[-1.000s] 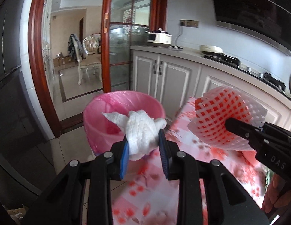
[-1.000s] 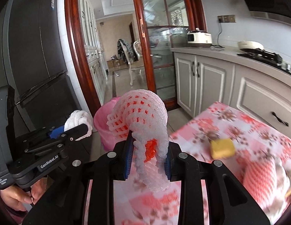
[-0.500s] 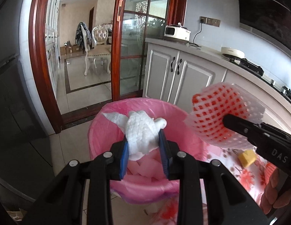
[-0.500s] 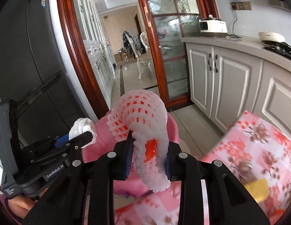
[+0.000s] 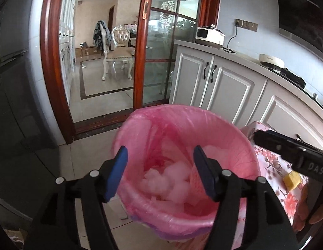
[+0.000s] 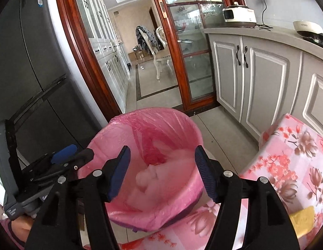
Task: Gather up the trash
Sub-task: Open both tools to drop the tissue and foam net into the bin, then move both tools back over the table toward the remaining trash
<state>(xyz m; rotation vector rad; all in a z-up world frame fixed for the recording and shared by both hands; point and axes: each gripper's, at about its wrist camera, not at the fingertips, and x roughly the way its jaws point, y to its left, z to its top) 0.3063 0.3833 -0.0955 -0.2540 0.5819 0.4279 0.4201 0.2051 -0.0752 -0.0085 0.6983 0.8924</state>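
Note:
A trash bin lined with a pink bag [image 5: 140, 125] [image 6: 178, 123] stands on the floor beside the table. White crumpled tissue [image 5: 167, 179] and a foam fruit net [image 5: 195, 179] lie inside it; the trash also shows as a pale blurred lump in the right wrist view [image 6: 153, 177]. My left gripper [image 5: 161, 173] is open and empty above the bin mouth. My right gripper [image 6: 161, 170] is open and empty above the bin too. The right gripper shows at the right of the left wrist view [image 5: 290, 152]; the left gripper shows at the left of the right wrist view [image 6: 63, 162].
A table with a pink floral cloth [image 6: 290, 158] [image 5: 271, 158] stands right of the bin, with a yellow piece [image 5: 291, 180] [image 6: 302, 218] on it. Grey kitchen cabinets [image 6: 255, 73] run behind. A dark fridge [image 6: 21, 66] stands left. A red-framed glass door [image 5: 161, 58] opens onto a room with a chair.
Both grippers opened over the bin. The white tissue left my left gripper and the foam net left my right gripper; both now lie in the bin.

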